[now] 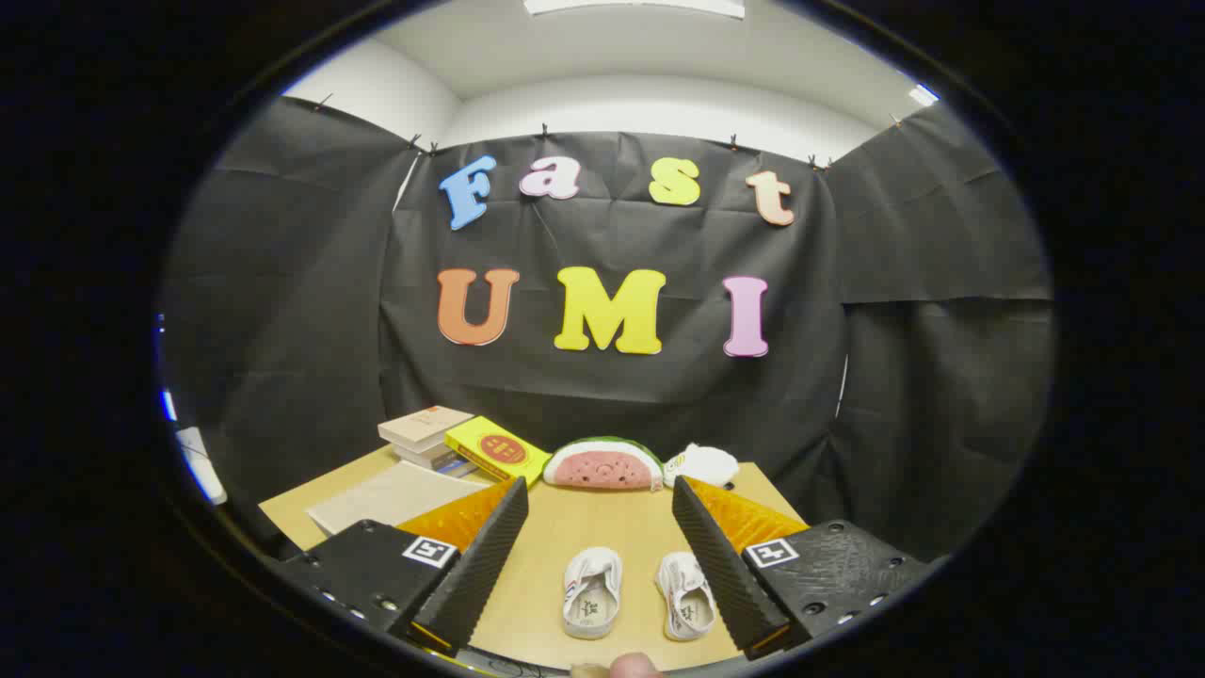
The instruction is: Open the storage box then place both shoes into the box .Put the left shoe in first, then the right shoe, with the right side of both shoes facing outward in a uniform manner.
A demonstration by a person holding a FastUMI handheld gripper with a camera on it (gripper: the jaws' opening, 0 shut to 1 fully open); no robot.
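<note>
From the gripper view, the gripper [600, 556] hangs above a wooden table [555, 537], its fingers spread wide and holding nothing. Between them lie two white shoes side by side, the left shoe [592, 592] and the right shoe [685, 595]. Beyond the fingers sit a watermelon-slice plush [603, 464], a yellow box [496, 450], stacked books [428, 435], a white plush [702, 463] and a beige mat [391, 496].
</note>
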